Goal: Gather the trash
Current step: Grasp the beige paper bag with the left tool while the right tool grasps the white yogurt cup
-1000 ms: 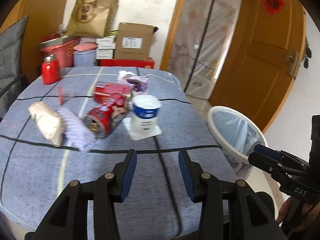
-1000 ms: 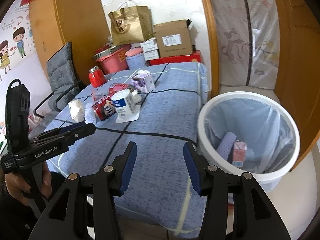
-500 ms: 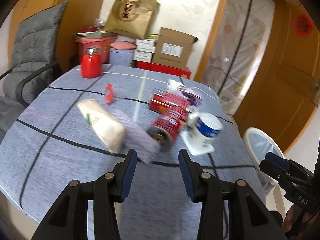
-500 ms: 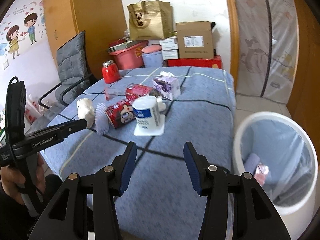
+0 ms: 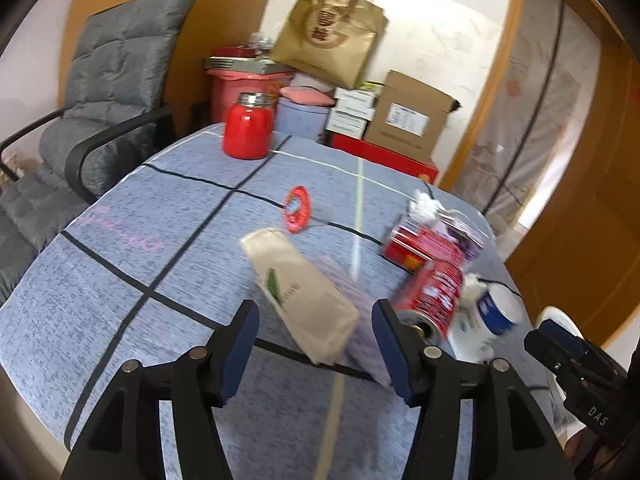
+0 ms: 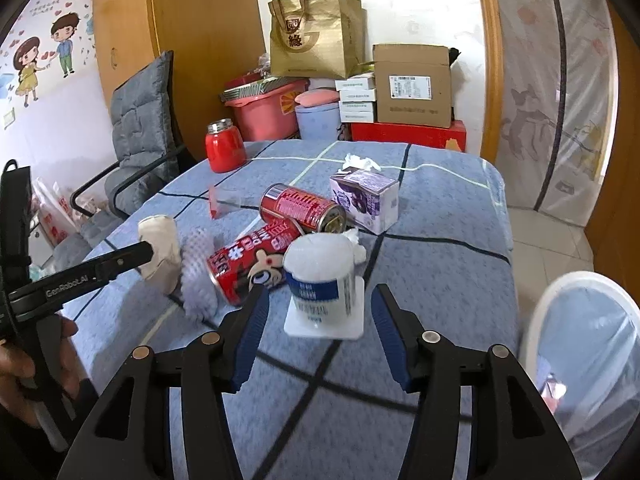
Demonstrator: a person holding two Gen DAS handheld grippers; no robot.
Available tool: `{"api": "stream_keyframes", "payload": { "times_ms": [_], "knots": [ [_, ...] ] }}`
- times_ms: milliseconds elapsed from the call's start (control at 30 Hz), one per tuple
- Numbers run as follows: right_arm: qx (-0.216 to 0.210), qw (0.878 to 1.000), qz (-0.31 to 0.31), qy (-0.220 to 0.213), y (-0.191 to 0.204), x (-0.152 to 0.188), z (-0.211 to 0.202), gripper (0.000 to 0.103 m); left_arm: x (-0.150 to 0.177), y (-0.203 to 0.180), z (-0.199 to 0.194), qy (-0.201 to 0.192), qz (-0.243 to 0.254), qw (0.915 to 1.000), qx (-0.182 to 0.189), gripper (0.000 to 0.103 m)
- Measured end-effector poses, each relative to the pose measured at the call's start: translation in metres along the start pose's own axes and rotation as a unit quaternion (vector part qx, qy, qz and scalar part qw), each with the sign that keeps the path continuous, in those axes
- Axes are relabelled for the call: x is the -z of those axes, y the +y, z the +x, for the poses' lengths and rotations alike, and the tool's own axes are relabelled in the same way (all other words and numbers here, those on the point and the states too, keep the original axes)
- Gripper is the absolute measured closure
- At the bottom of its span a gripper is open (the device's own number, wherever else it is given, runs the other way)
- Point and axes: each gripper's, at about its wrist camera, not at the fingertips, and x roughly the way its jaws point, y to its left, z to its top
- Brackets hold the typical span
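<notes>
Trash lies on the blue checked tablecloth (image 5: 120, 280). My left gripper (image 5: 314, 346) is open, its jaws on either side of the near end of a beige paper packet (image 5: 298, 292) beside a lilac textured wrapper (image 5: 360, 320). My right gripper (image 6: 316, 334) is open just in front of an upturned white yogurt cup (image 6: 322, 276). Two red cans (image 6: 248, 258) (image 6: 304, 208), a purple milk carton (image 6: 364, 200) and crumpled tissue (image 6: 360, 162) lie behind the cup. A white bin (image 6: 580, 360) with a blue liner stands at the right.
A red jar (image 5: 248, 128) stands at the table's far end and a red round lid (image 5: 298, 210) lies mid-table. A grey padded chair (image 5: 104, 92) is on the left. Boxes, a pink tub and a brown paper bag (image 6: 316, 36) are stacked behind.
Both grippers have swung left, away from the bin and towards the trash pile. The left one has closed in on the beige packet, the right one on the yogurt cup. Both stay open.
</notes>
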Motion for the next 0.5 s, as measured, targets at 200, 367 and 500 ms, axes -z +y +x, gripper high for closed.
{"api": "stream_keyframes", "payload": {
  "times_ms": [200, 367, 500],
  "knots": [
    [0.004, 1.0, -0.007, 0.008, 0.005, -0.007, 0.023, 0.045, -0.005, 0.011, 0.021, 0.012, -0.022, 0.9996, -0.011, 0.042],
    [0.011, 1.0, -0.004, 0.023, 0.005, -0.011, 0.038, 0.045, -0.007, 0.01, 0.033, 0.018, -0.025, 0.9993, -0.021, 0.042],
    [0.013, 0.999, -0.005, 0.029, 0.006, -0.011, 0.044, 0.046, -0.008, 0.008, 0.041, 0.017, -0.017, 0.9991, -0.035, 0.042]
  ]
}}
